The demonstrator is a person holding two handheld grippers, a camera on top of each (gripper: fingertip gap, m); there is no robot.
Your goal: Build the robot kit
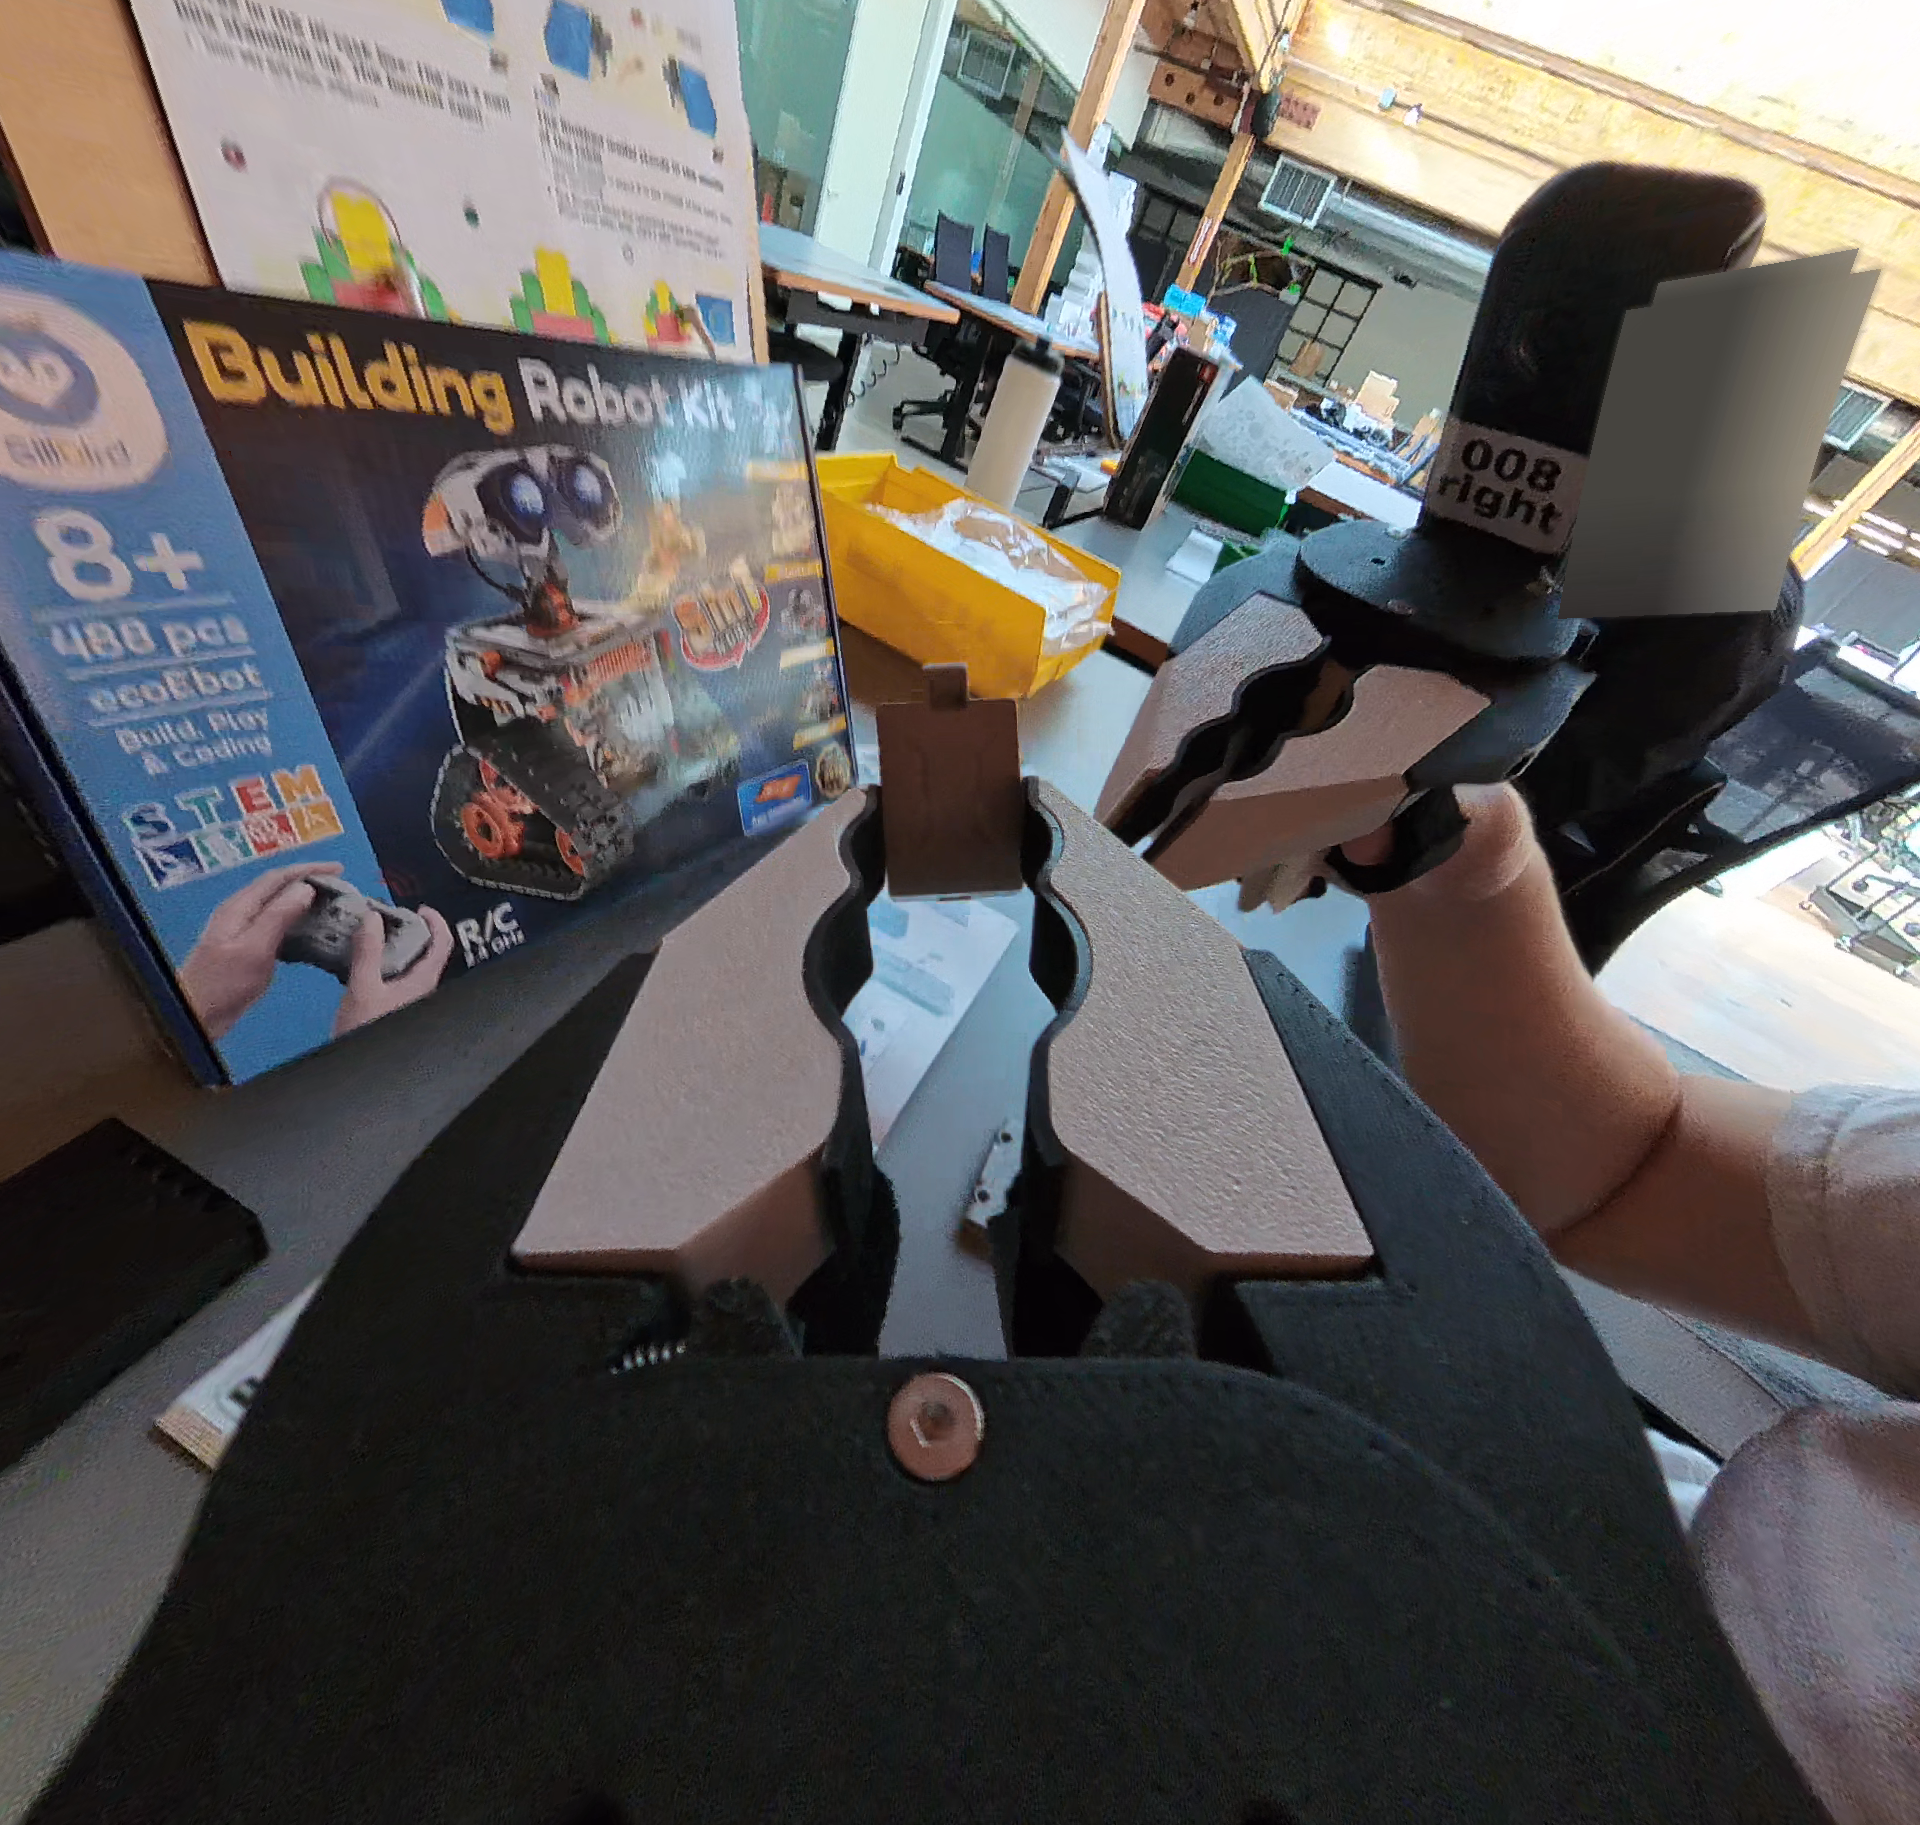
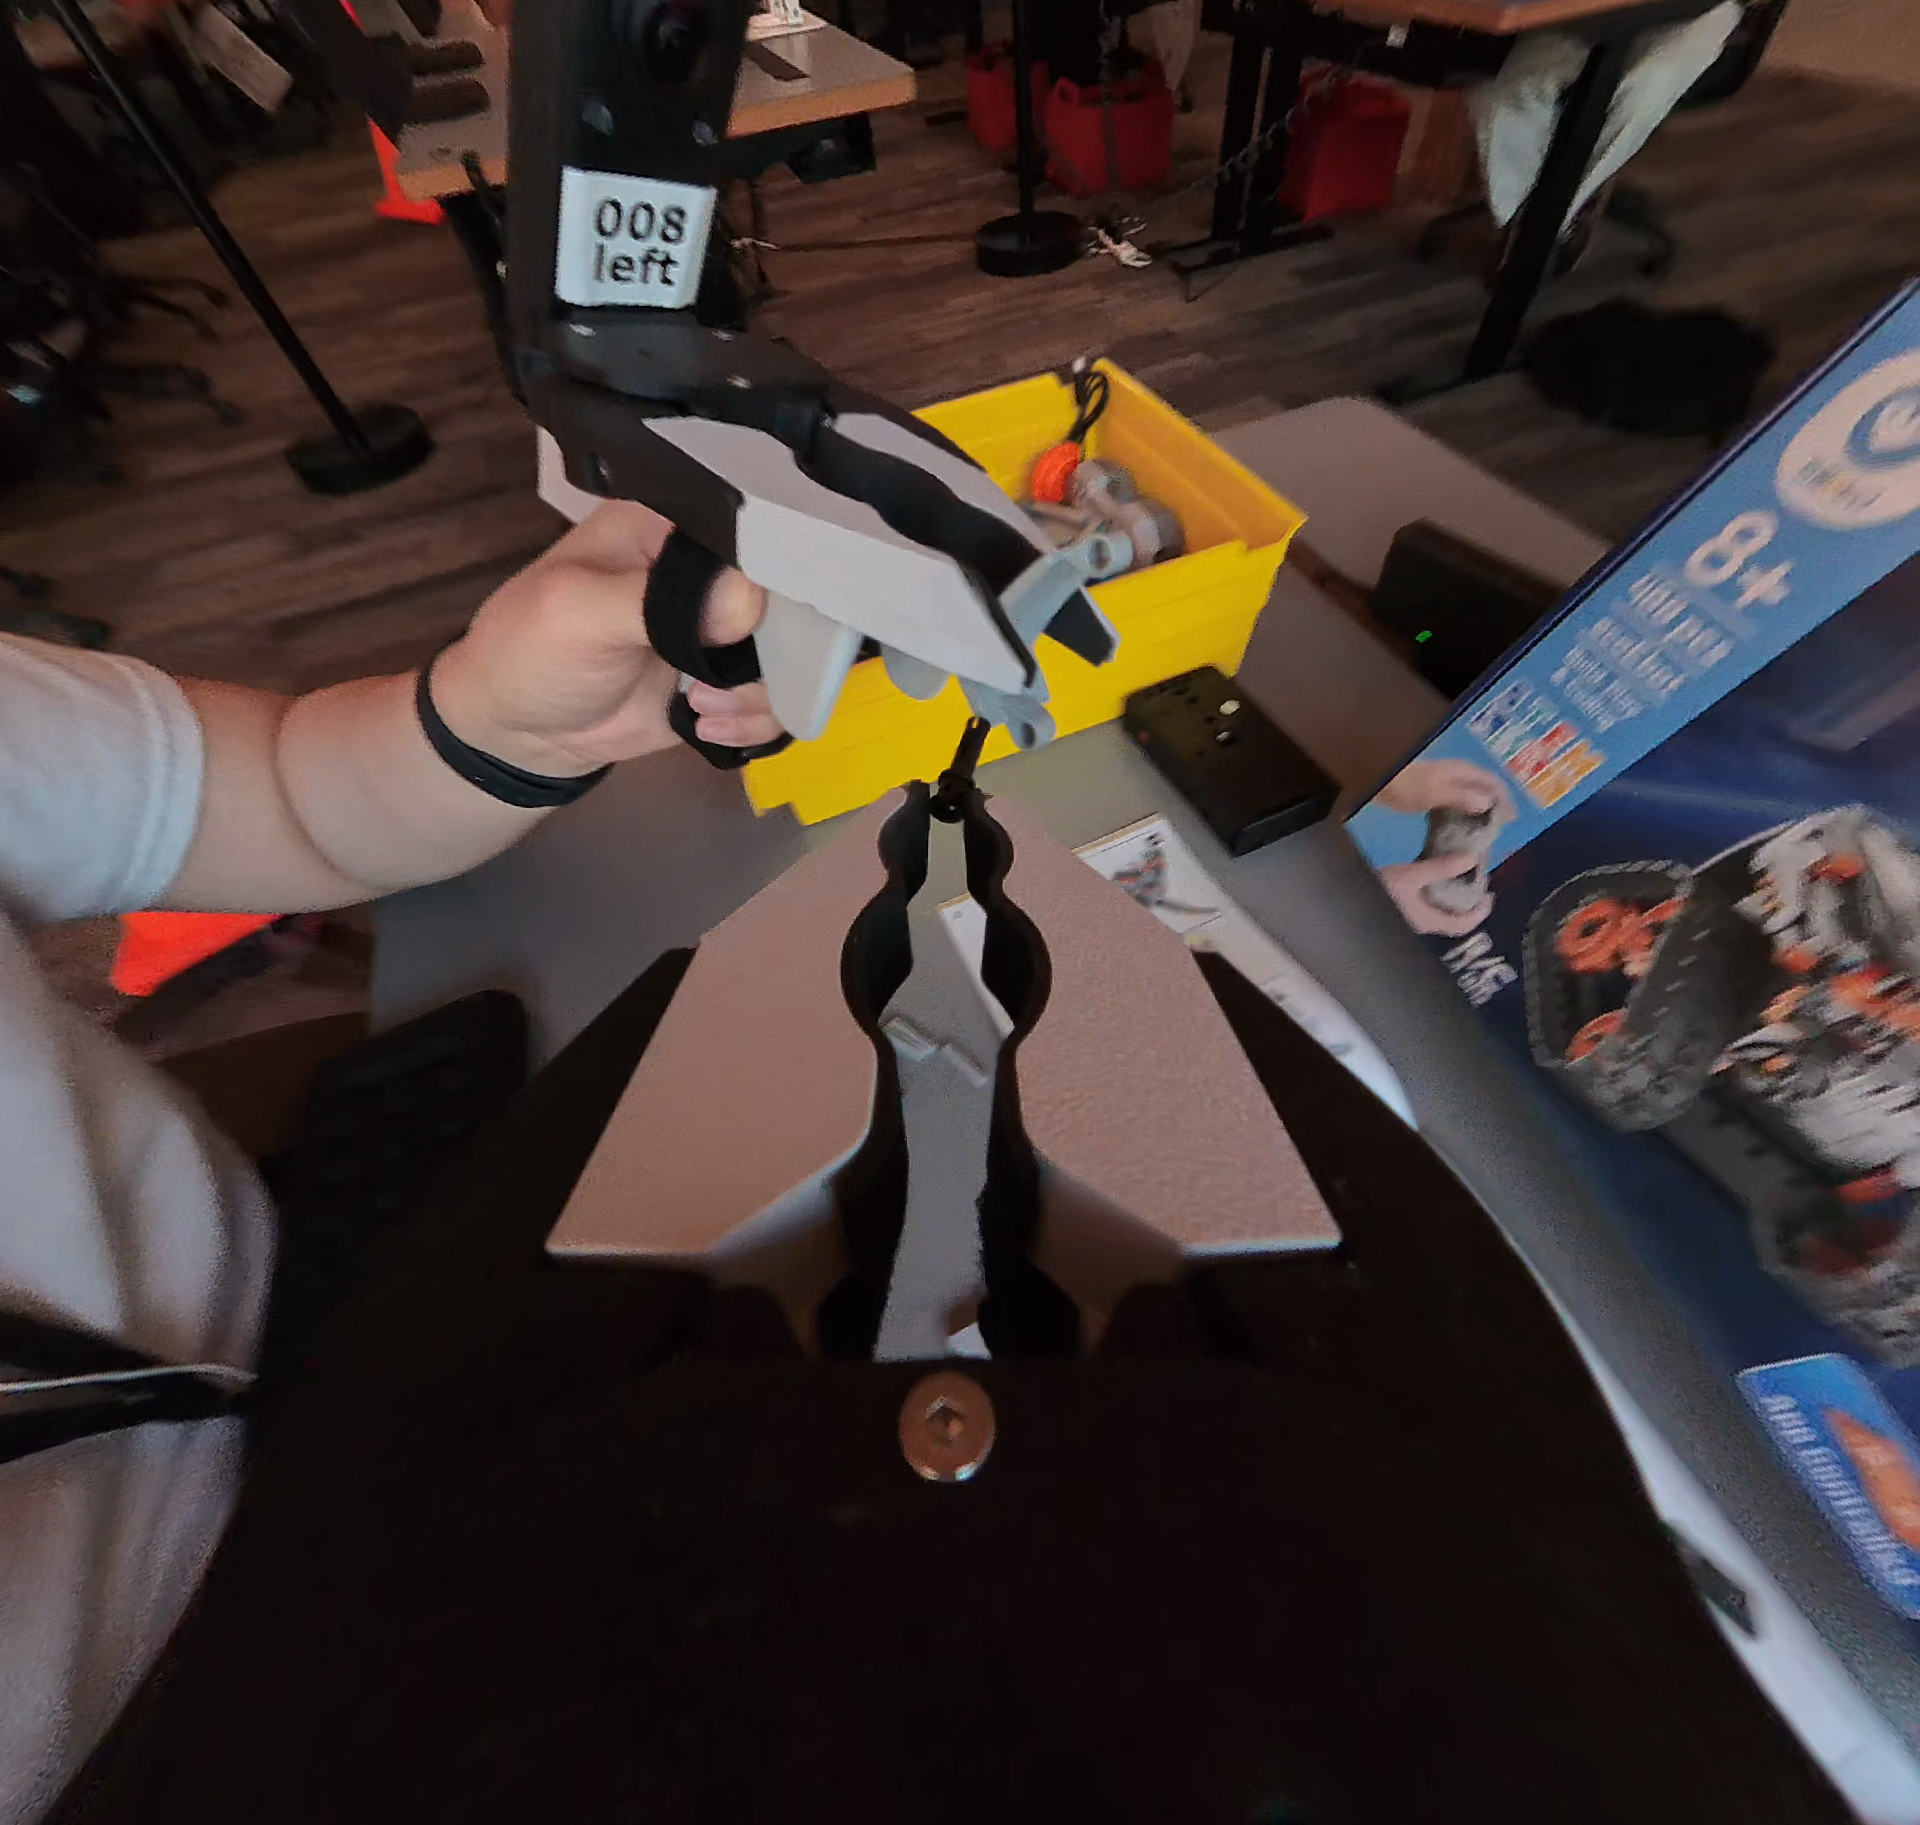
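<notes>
My left gripper (image 1: 951,819) is shut on a grey building piece (image 1: 948,804) and holds it upright above the table. In the right wrist view the same gripper (image 2: 1039,617) shows at upper centre, with the grey piece (image 2: 1049,586) sticking out of its tips over the yellow bin (image 2: 1174,622). My right gripper (image 2: 943,807) is shut on a small black pin (image 2: 964,759), whose tip is just below the grey piece's lower end. In the left wrist view the right gripper (image 1: 1130,833) is close to the right of the grey piece, and the pin is hidden.
A blue robot kit box (image 1: 436,653) stands on the left, also in the right wrist view (image 2: 1683,944). A yellow bin (image 1: 935,622) with bags is behind. A black box (image 2: 1226,762) and a booklet (image 2: 1153,871) lie on the grey table (image 1: 935,1235). A person's hands hold both grippers. Left and right tips are no more than a few centimetres apart.
</notes>
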